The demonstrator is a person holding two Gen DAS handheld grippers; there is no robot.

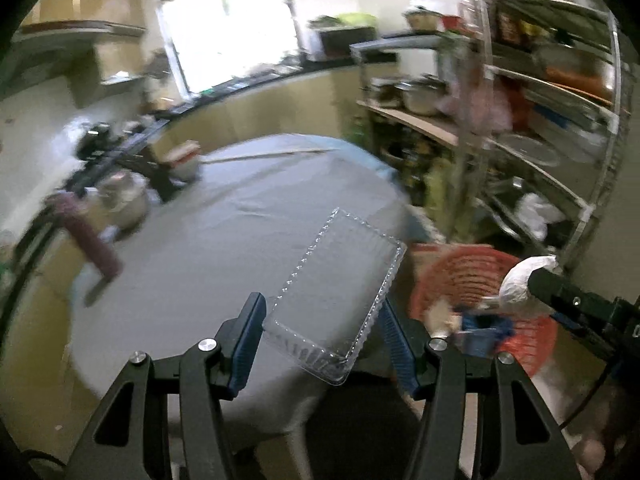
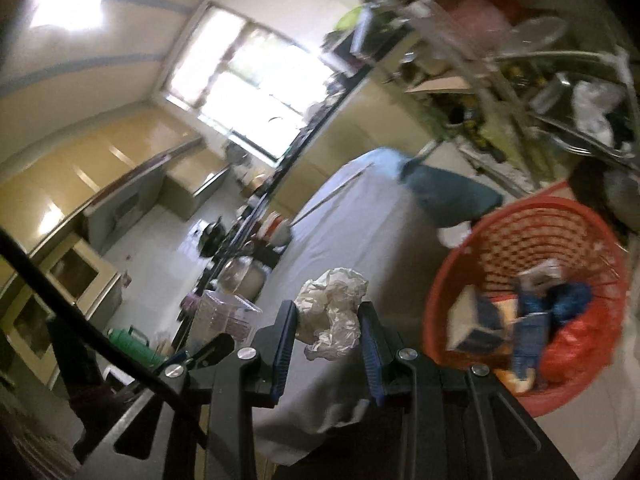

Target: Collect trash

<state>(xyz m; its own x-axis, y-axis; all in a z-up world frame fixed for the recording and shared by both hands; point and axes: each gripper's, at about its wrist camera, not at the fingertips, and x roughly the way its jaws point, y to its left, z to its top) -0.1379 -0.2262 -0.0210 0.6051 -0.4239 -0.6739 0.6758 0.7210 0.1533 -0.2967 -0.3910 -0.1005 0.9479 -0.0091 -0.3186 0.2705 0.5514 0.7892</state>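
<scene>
Left gripper (image 1: 320,344) clamped on a clear plastic clamshell tray (image 1: 336,292), blue pads pressed to its two long edges, tray tilted and raised above the grey cloth-covered table (image 1: 208,240), far corner reaching toward the table's right edge. Right gripper (image 2: 329,344) closed around a crumpled white plastic wrapper (image 2: 334,312), wad bulging up and out between the blue pads; same wad visible from the left wrist view as a white lump (image 1: 520,280) at the tip of the black tool, hanging above the rim of the red basket (image 1: 532,344). Red basket on the floor just beside the table, to the right of it, lattice wall (image 2: 532,236) open-weave; inside it blue packaging (image 2: 532,332), a white-and-blue carton (image 2: 472,320), and something red and glossy, perhaps a bag (image 2: 576,344), though blur leaves that unsure. Along the table's left side, a steel pot (image 1: 124,200) and a mauve rolled item (image 1: 96,240), both smeared by motion. On the tabletop, a long thin pale stick (image 1: 272,154) lying near the far edge. Beyond the table, a dark countertop (image 1: 248,80) under a bright window (image 1: 224,20), yellow cabinets below. To the right, a metal rack (image 1: 552,96) crowded with pots, plates and jars, details too blurred to name further.
</scene>
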